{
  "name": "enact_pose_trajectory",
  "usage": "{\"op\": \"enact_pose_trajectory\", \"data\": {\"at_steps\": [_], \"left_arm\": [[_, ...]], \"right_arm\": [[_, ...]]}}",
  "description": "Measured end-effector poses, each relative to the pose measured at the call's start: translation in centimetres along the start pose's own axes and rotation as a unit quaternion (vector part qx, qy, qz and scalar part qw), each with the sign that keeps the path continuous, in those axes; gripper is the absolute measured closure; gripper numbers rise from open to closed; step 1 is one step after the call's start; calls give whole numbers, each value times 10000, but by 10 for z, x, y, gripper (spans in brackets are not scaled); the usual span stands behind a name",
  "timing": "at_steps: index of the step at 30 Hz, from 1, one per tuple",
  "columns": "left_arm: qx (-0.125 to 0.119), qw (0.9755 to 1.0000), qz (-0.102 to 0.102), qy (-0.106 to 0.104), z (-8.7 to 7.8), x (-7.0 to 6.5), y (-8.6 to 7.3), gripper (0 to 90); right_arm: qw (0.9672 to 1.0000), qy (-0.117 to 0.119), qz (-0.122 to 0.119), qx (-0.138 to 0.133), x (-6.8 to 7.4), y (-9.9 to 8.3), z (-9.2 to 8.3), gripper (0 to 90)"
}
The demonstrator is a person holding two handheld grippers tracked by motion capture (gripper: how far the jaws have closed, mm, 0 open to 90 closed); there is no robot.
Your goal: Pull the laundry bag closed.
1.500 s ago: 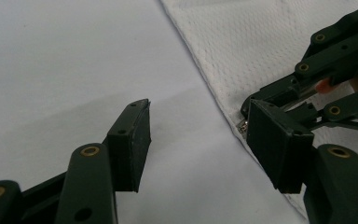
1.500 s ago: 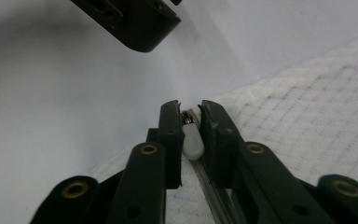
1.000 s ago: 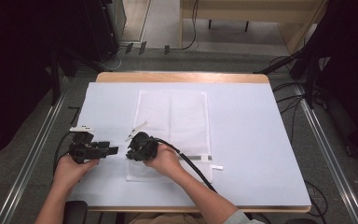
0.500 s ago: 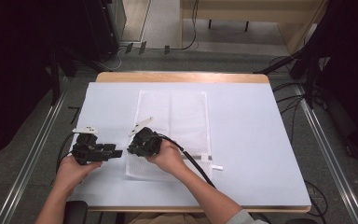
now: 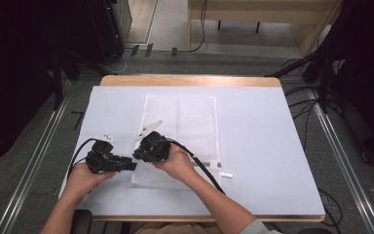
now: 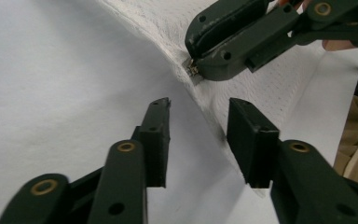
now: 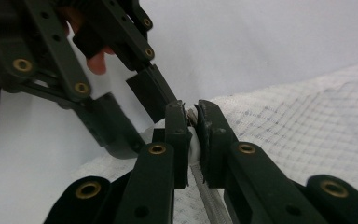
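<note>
I have the white mesh laundry bag (image 5: 180,139) lying flat on the desk (image 5: 272,146), roughly in the middle of the pale sheet, with both of my hands working at its near left edge. My right tongs (image 7: 192,116) are clamped on the zipper pull (image 7: 191,115) at that edge; in the right gripper view the pads are pressed together with the small metal tab and a bit of fabric pinched between them, and the zipper track (image 7: 207,198) runs down toward the camera. My left tongs (image 6: 198,123) are part-way apart and have just been closing; in the left gripper view the bag's edge (image 6: 214,116) runs up between the two pads, but I see daylight on both sides, so they are not pressing on it yet. So I judge the first half of the set-up done: the pull is secured. What is left is to finish the pinch on the fabric beside the pull with the left tongs, so the bag is braced, and then draw the pull along the track. I cannot tell from here whether the zipper is open or closed.
</note>
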State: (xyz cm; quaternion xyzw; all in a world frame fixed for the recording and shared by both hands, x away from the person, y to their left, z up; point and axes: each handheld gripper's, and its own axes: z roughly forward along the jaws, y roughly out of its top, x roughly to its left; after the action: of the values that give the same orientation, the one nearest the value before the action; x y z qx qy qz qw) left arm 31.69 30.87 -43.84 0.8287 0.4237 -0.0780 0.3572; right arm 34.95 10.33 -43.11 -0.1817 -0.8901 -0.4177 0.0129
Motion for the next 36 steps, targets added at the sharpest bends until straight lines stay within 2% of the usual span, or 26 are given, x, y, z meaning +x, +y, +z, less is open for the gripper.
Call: {"op": "enact_pose_trajectory", "data": {"at_steps": [3,11,22,25,31,36], "left_arm": [[52,10000,19,9,2,0,1,658],[12,10000,96,14,2,2,2,732],[178,9988,458,90,7,-4,4,802],[238,9983,518,127,8,-5,3,859],[364,9979,503,172,9,-6,3,876],[413,9978,493,189,8,-6,3,880]], "right_arm": [[10000,19,-46,4,1,0,0,852],[9999,82,-141,25,3,0,0,852],[9994,189,-276,63,5,0,-1,852],[9992,251,-300,106,5,-1,0,852],[9988,292,-347,176,4,-4,2,852],[9987,317,-382,133,4,-7,3,853]]}}
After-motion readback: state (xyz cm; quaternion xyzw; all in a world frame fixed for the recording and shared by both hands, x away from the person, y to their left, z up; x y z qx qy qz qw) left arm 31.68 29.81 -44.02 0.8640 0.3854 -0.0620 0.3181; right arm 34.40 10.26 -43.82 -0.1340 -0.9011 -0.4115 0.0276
